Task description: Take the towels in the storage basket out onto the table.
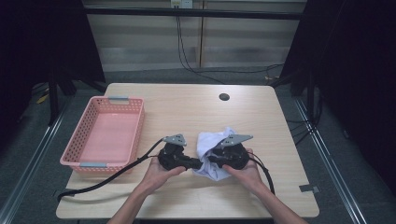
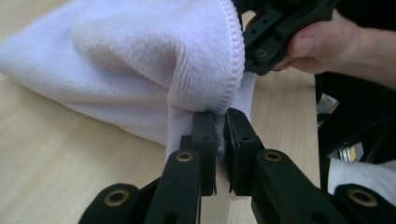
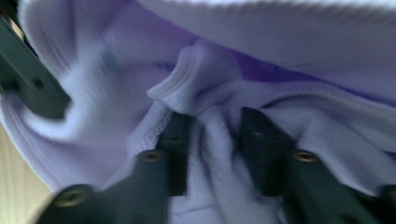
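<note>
High view: the cloth [image 1: 211,148], white and crumpled, lies on the near middle of the desk [image 1: 261,116], right of the pink basket [image 1: 103,135]. The left gripper [image 1: 198,164] and the right gripper [image 1: 208,158] meet at its near left edge. With both so close together, the jaws could bump each other or take the same fold.

Left gripper view: the jaws are clenched on a thin hem of the cloth [image 2: 140,60]. The hold is only at the tips, so a pull could let the hem slip out.

Right gripper view: the picture is blurred. A fold of the cloth [image 3: 215,135] sits between the jaws, with a gap on each side, so I judge they are not gripping yet. If they close on several layers, the cloth may not spread open.
</note>
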Action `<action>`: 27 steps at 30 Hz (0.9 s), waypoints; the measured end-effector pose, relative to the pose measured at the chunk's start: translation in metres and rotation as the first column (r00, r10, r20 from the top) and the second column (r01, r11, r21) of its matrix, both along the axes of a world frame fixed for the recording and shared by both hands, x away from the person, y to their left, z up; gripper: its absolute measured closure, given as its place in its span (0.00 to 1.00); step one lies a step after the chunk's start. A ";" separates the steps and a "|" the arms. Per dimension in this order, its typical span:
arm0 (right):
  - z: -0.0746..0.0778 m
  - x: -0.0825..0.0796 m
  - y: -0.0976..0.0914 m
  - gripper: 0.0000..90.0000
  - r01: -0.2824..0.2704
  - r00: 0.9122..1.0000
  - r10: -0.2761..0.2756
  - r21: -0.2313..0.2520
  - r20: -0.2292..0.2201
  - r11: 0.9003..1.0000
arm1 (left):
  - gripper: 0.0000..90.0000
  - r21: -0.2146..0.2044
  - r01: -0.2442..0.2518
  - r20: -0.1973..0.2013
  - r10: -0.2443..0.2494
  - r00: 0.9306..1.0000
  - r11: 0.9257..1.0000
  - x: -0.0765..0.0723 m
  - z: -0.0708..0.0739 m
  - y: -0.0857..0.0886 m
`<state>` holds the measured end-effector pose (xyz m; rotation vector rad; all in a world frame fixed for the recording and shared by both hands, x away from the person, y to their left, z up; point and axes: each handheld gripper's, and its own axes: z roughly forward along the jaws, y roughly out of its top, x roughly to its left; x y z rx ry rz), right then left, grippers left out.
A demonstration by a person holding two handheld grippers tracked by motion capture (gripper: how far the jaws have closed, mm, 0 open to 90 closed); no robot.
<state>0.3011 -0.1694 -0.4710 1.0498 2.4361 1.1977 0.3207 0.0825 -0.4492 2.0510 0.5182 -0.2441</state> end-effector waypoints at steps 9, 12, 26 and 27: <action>0.041 0.007 -0.063 0.85 0.173 0.984 -0.176 0.119 0.013 0.978 | 0.95 -0.207 -0.123 0.051 0.137 0.989 0.971 0.003 0.054 0.058; 0.050 0.009 -0.086 0.94 0.236 0.970 -0.243 0.133 0.034 0.963 | 0.95 -0.241 -0.164 0.057 0.183 0.982 0.956 0.002 0.069 0.078; 0.023 0.021 -0.124 0.62 0.279 0.960 -0.278 0.087 -0.019 0.956 | 0.72 0.010 -0.307 0.002 0.307 0.952 0.952 0.030 0.018 0.088; 0.023 0.020 -0.122 0.61 0.264 0.965 -0.263 0.089 -0.022 0.961 | 0.68 0.015 -0.322 0.004 0.322 0.947 0.947 0.030 0.018 0.087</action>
